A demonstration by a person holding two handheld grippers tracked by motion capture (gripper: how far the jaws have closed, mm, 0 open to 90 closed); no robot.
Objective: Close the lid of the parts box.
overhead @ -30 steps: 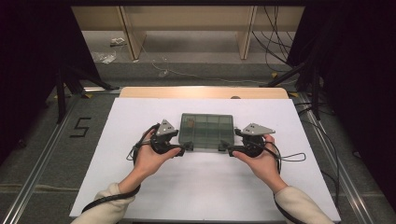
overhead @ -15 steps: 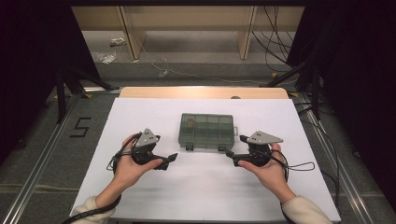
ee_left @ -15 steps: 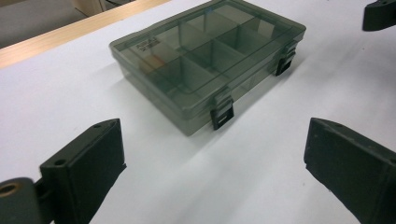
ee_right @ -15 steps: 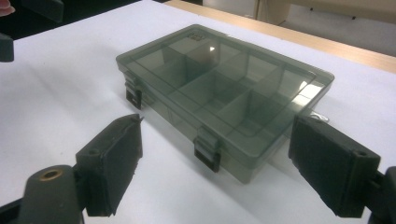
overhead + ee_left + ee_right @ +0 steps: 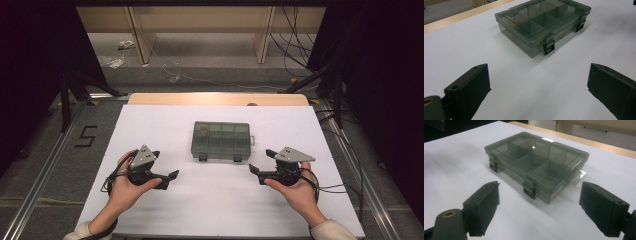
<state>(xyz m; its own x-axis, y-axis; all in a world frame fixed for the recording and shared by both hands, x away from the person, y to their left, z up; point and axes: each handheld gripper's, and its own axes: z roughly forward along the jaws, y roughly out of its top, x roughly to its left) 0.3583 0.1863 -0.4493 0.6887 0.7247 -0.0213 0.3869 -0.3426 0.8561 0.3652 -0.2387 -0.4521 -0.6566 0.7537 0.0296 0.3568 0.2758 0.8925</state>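
A smoky see-through compartment box lies shut in the middle of the white table, with two black latches on its near side. My left gripper rests in a hand near-left of the box, well apart from it. Its jaws have just been opening and stand open with nothing between them. My right gripper sits near-right of the box, also apart; its jaws have just been opening and hold nothing. The left gripper view has the box ahead of its open gripper. The right gripper view has the box ahead of its open gripper.
The white sheet covers the table up to a bare wooden strip at the far edge. Cables trail from the right gripper toward the table's right edge. A "5" is marked on the floor at the left.
Both hands have drawn back from the box's two ends, outward and toward the near edge. Both pairs of jaws stand wider than a second ago. The box has stayed put.
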